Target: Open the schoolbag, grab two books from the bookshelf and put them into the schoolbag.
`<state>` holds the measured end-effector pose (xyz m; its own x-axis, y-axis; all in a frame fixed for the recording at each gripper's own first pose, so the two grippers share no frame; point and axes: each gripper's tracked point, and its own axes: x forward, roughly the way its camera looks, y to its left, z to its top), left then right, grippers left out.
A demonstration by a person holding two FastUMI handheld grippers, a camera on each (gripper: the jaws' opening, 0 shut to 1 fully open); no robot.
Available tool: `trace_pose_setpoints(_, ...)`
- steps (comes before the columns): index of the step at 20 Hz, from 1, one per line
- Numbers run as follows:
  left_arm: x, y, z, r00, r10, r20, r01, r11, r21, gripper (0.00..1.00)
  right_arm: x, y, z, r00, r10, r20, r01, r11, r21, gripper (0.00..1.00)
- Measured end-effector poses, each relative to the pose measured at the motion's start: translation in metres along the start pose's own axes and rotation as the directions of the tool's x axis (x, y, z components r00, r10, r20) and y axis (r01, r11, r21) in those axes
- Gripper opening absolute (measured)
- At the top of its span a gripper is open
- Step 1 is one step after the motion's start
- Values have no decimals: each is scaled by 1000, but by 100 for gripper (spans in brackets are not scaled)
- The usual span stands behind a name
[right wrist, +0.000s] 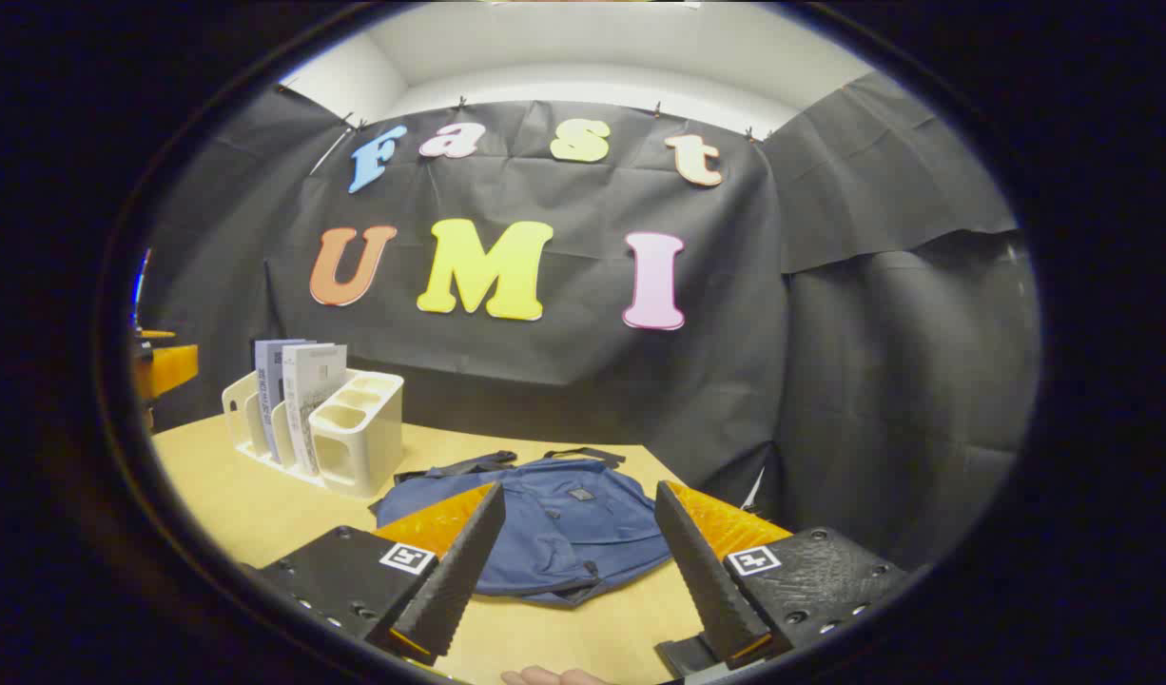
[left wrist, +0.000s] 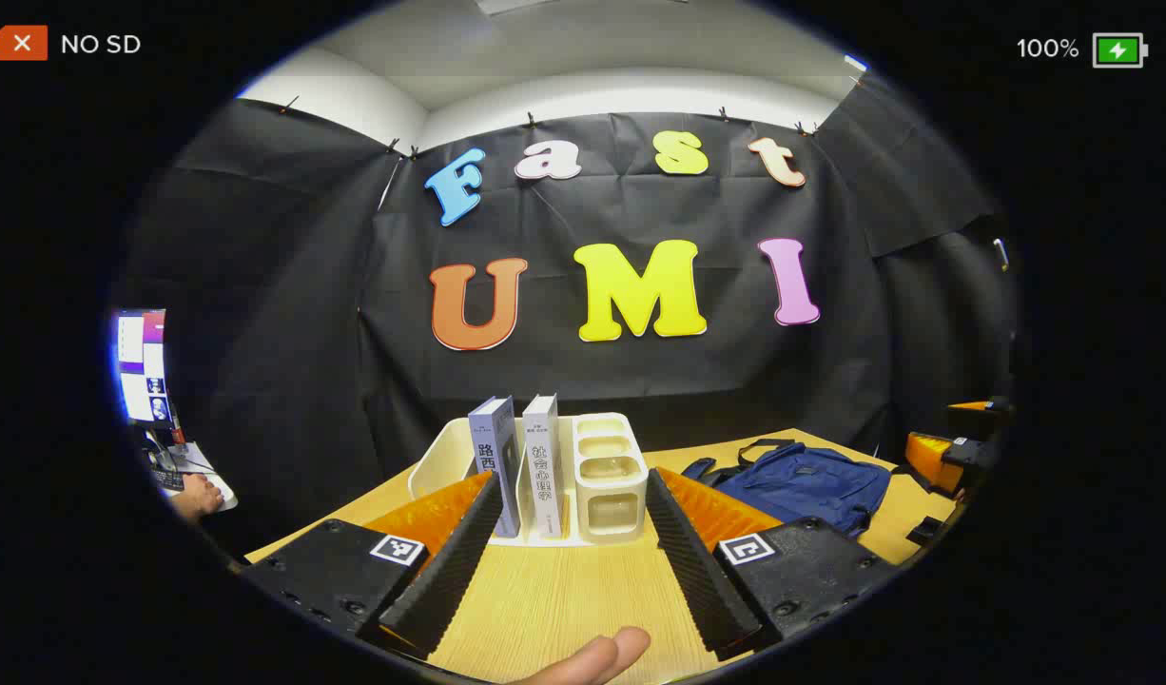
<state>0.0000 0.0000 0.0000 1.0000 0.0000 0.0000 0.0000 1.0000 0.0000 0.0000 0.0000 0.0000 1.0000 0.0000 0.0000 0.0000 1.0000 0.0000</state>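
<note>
Two books: upright side by side in the slots of a white bookshelf rack, spines facing the left gripper view — a blue-grey book [left wrist: 494, 463] on the left, a white book [left wrist: 542, 463] just right of it, both between the left gripper's fingers from this angle but farther back and untouched.
Bookshelf [left wrist: 610, 476]: cream-white plastic, with open-topped square compartments at its right end; standing on the table, toward the back on the left.
Schoolbag [right wrist: 564, 528]: dark blue, lying flat on the table to the right of the bookshelf, straps trailing toward the wall; no opening visible, looks closed.
Schoolbag in left gripper view [left wrist: 806, 480]: same bag, right of the rack, near but not touching it.
Left gripper [left wrist: 572, 552]: jaws spread wide, holding nothing, hovering low over bare tabletop in front of the rack.
Right gripper [right wrist: 578, 561]: jaws apart, empty — poised above the near edge of the schoolbag, contact with it not clear.
Right gripper from afar [left wrist: 954, 452]: seen at the right edge of the left gripper view, beyond the bag.
Fingertip [left wrist: 592, 658]: part of the holding hand at the bottom edge, between the left gripper's fingers.
Table [right wrist: 241, 495]: light wood grain.
Wall: black cloth behind the table.
Far left: lit screen [left wrist: 143, 366] and another person's hand [left wrist: 199, 497] resting on a white surface.
</note>
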Motion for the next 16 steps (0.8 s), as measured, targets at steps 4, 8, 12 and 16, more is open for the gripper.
trace_pose_setpoints(4, -7, -3, 9, 999, -28, 20, 28, 1000, 12, 97, 5, 38, -14, 996, 62, -63, -63, 998, -18, 96)
trace_pose_setpoints(8, -10, 1, 14, 999, -20, 38, 20, 1000, 9, 96, 4, 37, -15, 994, 58, -90, -60, 998, -25, 95)
trace_pose_setpoints(12, -7, 5, 3, 1000, -22, -4, 22, 1000, -18, 97, 3, 28, -18, 994, 45, -99, -48, 999, -25, 98)
trace_pose_setpoints(16, -2, 13, -2, 1000, -4, -25, 3, 1000, -31, 97, -1, 25, -26, 993, 45, -112, -51, 997, -51, 98)
